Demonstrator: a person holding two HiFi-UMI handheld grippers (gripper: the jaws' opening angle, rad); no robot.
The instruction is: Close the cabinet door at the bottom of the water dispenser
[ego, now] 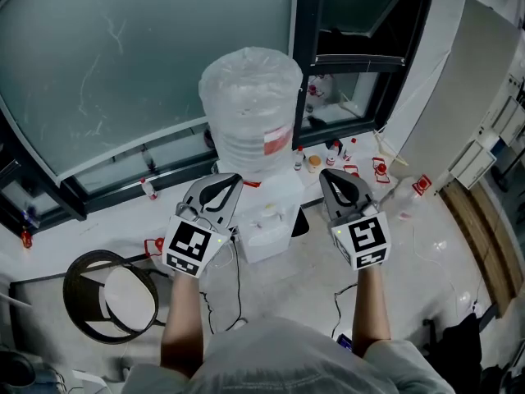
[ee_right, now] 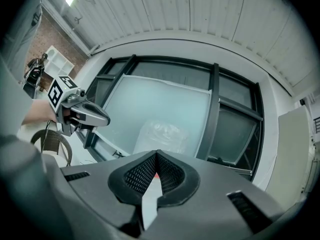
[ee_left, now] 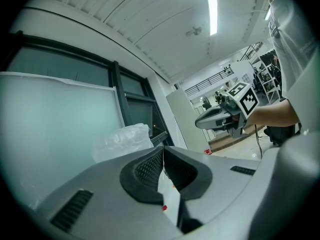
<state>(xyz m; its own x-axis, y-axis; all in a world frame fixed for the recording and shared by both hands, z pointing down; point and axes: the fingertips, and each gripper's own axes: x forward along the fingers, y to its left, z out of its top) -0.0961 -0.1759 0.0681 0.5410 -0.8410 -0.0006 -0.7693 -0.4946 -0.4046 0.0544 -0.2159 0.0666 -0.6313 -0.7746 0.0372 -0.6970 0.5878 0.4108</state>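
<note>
The white water dispenser stands on the floor under me, a plastic-wrapped bottle on top. A dark panel juts out at its lower right; whether that is the cabinet door I cannot tell. My left gripper hangs level just left of the dispenser top, and my right gripper just right of it. Both are apart from the dispenser. The left gripper has its pads pressed together with nothing between them. So does the right gripper. The bottle sits ahead of the right jaws.
A round dark chair stands at my lower left. Small bottles and red-and-white items litter the floor by the dark window frame. Cables trail over the floor. A white cabinet is at the right.
</note>
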